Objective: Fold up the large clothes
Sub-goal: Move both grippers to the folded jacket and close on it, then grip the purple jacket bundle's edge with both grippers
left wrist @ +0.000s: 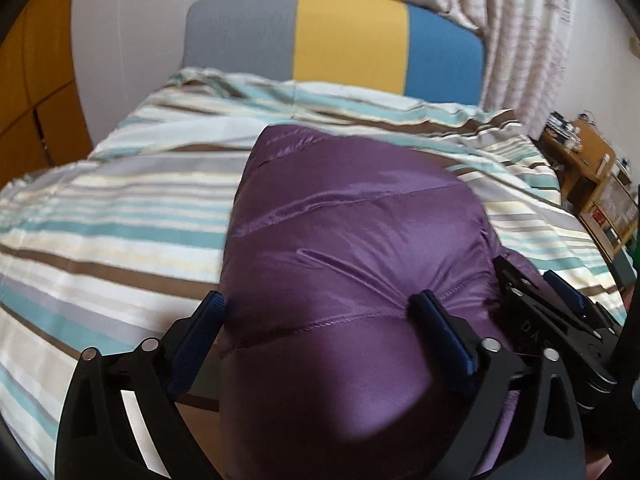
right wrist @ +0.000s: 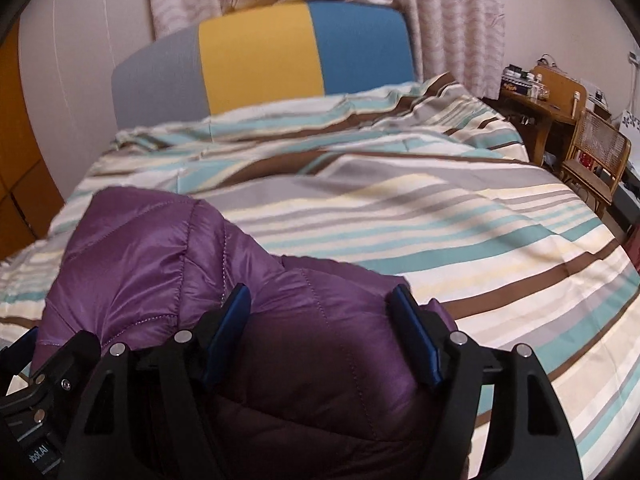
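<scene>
A puffy purple quilted jacket (left wrist: 352,220) lies bunched on the striped bed cover (left wrist: 100,220). My left gripper (left wrist: 322,300) stands wide open around its near bulge; the left pad is at the jacket's edge and the right pad rests on top of the fabric. In the right wrist view the jacket (right wrist: 160,248) rises in a hump at left, and a darker fold of it fills my right gripper (right wrist: 320,294), which is shut on that fold. The right gripper (left wrist: 532,280) also shows at the jacket's right side, close to the left one.
The bed has a grey, yellow and blue headboard (left wrist: 348,40) under pale curtains (right wrist: 440,20). A wooden desk (right wrist: 540,92) and a cane chair (right wrist: 596,160) stand off the bed's right side. Orange wooden cupboard doors (left wrist: 24,80) are at left. Striped cover (right wrist: 440,220) stretches right of the jacket.
</scene>
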A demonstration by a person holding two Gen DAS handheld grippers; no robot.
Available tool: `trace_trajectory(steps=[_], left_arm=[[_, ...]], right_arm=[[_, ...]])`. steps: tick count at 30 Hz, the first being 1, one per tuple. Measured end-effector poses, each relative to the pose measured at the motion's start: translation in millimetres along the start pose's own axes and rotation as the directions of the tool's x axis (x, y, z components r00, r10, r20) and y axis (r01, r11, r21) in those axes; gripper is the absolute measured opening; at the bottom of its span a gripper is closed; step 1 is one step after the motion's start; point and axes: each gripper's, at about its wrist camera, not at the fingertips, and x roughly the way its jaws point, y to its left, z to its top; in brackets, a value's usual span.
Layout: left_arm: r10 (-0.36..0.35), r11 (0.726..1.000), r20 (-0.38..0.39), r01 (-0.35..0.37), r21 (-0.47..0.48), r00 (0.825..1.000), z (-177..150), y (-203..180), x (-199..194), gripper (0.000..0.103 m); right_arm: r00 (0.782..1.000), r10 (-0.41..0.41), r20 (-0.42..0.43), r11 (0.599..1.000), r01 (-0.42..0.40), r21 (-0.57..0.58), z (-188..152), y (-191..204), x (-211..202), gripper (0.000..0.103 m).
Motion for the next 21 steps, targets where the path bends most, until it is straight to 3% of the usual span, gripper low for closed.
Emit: trace_trajectory(steps=[4,14,21], left_arm=[[-0.007,0.999,-0.028,0.006,-0.034,1.0,-3.1,6.6,15.2,0.099],[0.008,0.999,-0.033,-0.009,-0.032,0.999,1.2,3.9,1.1,0.099],[0.136,0.989,0.05,-0.138,0.046,0.989,46.4,-17.4,-5.1,0.099]], right_arm=[[0.998,-0.01,-0.056,1.0,0.009,-0.024,-1.3,2.9,19.0,0.072],[0.999,-0.01,-0.035,1.0,0.009,-0.014,-9.1,0.7,24.1,0.073],[1.0,0.0,-0.024,1.0,0.001,0.007,-9.3,-1.1,19.6,0.074]])
